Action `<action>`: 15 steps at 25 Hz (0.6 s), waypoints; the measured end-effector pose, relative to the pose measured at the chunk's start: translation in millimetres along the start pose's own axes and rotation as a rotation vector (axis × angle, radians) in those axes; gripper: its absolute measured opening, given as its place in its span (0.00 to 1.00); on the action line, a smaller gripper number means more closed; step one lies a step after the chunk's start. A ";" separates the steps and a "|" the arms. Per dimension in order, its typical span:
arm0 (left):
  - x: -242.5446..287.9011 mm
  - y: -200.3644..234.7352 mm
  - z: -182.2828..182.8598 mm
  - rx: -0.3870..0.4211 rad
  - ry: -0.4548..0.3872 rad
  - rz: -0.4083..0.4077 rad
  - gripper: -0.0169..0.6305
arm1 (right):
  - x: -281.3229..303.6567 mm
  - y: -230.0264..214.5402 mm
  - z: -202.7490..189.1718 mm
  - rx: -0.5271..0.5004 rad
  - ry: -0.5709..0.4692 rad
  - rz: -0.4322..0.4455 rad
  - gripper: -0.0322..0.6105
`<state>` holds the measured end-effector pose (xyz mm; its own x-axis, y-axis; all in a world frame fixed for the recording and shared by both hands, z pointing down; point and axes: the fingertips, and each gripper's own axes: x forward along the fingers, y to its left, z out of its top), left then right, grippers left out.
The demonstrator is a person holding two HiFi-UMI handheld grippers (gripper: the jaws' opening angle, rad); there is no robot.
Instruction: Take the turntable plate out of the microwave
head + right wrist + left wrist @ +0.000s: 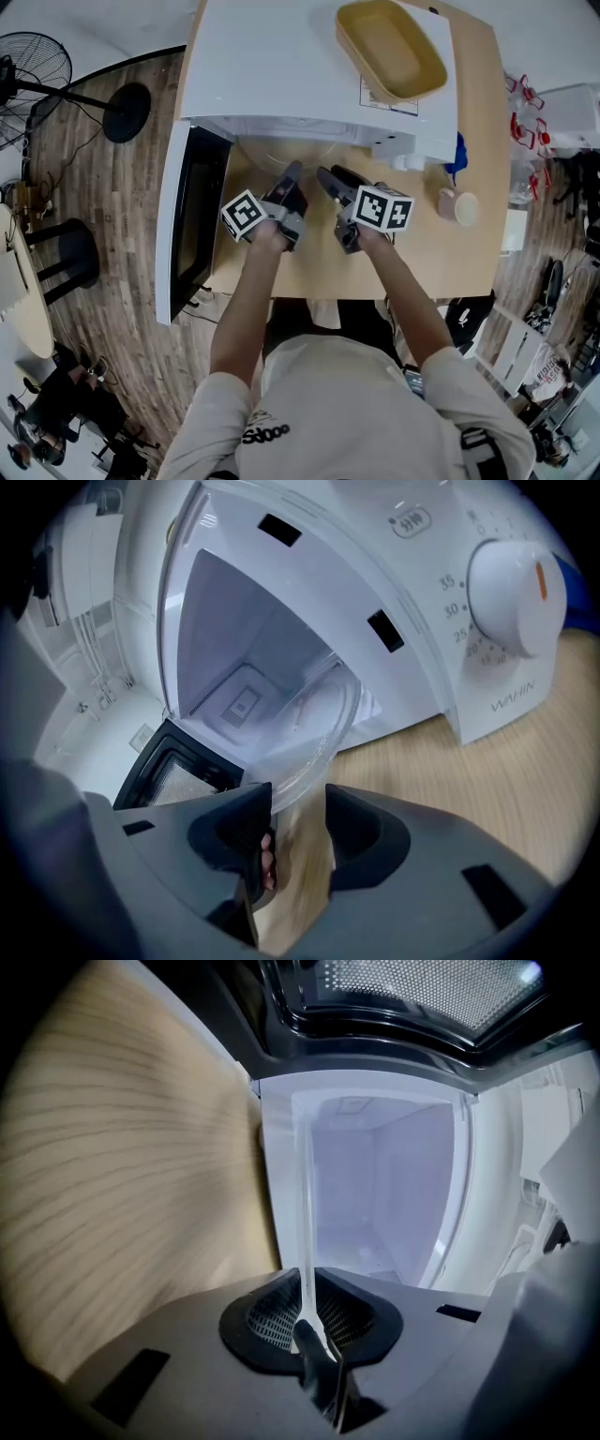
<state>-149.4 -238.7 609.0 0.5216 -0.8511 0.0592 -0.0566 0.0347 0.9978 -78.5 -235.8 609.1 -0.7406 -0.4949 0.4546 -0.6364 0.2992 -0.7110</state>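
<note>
Plate (274, 153) of clear glass, the turntable, partway out of the microwave (281, 66) mouth: near rim over the wooden table (441, 258), far part under the front edge of the white cavity. Seen edge-on in the left gripper view, a thin upright line before the cavity. Clamped at the near rim by the left gripper (310, 1314), pads pressed on the glass from both sides. Not pinched by the right gripper (298, 808): jaws wide apart, plate rim reaching into the gap and lying close to one jaw, with table grain visible through the glass beside the other.

Hemmed on the left by the door (192, 220), swung fully open and standing out from the microwave's left corner, near the left gripper but apart from it. Bounded on the right of the mouth by the control panel with a round white dial (511, 597), just beside the plate's far edge in the right gripper view.

Open table surface in front of the mouth, under and between both grippers, down to the near table edge below the person's forearms. Farther right, a small pinkish cup (457, 206) on the table, well apart from the right gripper. Up on the microwave's top, a yellow tray (389, 47), clear of the plate.
</note>
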 end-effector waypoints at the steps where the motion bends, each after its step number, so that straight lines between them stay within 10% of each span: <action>1: -2.4 1.9 -1.4 0.005 0.008 0.007 0.11 | 2.3 -0.9 -0.1 0.025 -0.007 0.012 0.31; 15: -11.8 -2.9 -15.5 -0.008 0.045 -0.053 0.11 | 41.1 -5.6 20.9 0.306 -0.103 0.201 0.30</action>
<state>-142.2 -220.7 605.9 0.5615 -0.8274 0.0071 -0.0209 -0.0057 0.9998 -100.8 -274.8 620.6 -0.8084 -0.5354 0.2447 -0.3756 0.1490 -0.9147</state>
